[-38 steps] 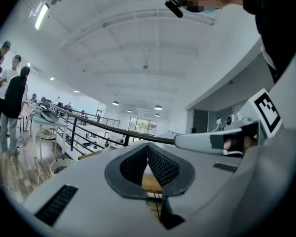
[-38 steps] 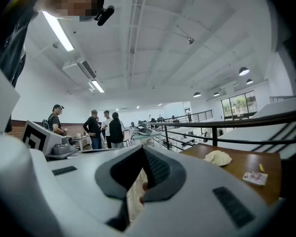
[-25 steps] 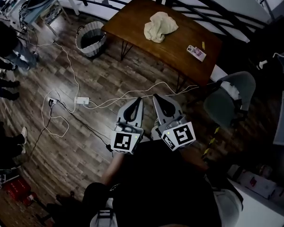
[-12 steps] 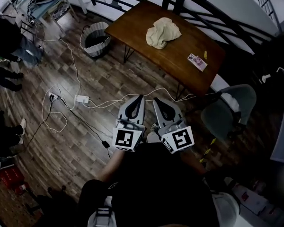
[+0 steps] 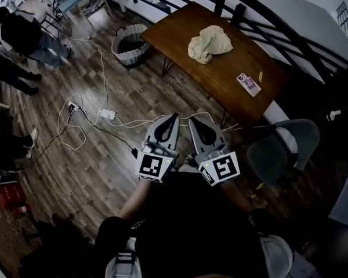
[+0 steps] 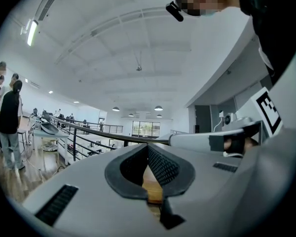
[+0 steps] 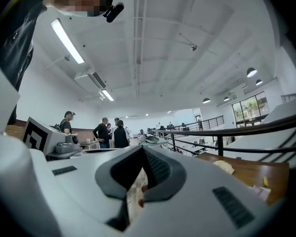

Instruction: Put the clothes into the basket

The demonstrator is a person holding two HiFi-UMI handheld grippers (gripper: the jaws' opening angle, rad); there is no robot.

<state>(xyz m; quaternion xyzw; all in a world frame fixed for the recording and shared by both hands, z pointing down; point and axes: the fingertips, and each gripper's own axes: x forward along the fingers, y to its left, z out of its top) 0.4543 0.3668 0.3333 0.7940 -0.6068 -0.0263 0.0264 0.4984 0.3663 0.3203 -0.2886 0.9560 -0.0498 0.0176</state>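
A crumpled cream cloth (image 5: 210,43) lies on the brown wooden table (image 5: 220,74) at the top of the head view. It also shows far off at the right of the right gripper view as the cloth (image 7: 223,166). A round woven basket (image 5: 130,46) stands on the floor off the table's left end. My left gripper (image 5: 174,116) and right gripper (image 5: 191,120) are held side by side over the floor, well short of the table, pointing level. Both are shut and hold nothing: the left gripper (image 6: 148,147) and the right gripper (image 7: 142,150) each have pads meeting.
White cables and a power strip (image 5: 107,113) lie on the wooden floor between me and the basket. A grey chair (image 5: 278,149) stands to the right of the table. A small packet (image 5: 249,83) lies on the table. People (image 5: 23,36) stand at the far left. A black railing (image 5: 267,16) runs behind the table.
Both grippers have moved forward together toward the table, still shut. The table, cloth and basket sit slightly lower and further right in the head view.
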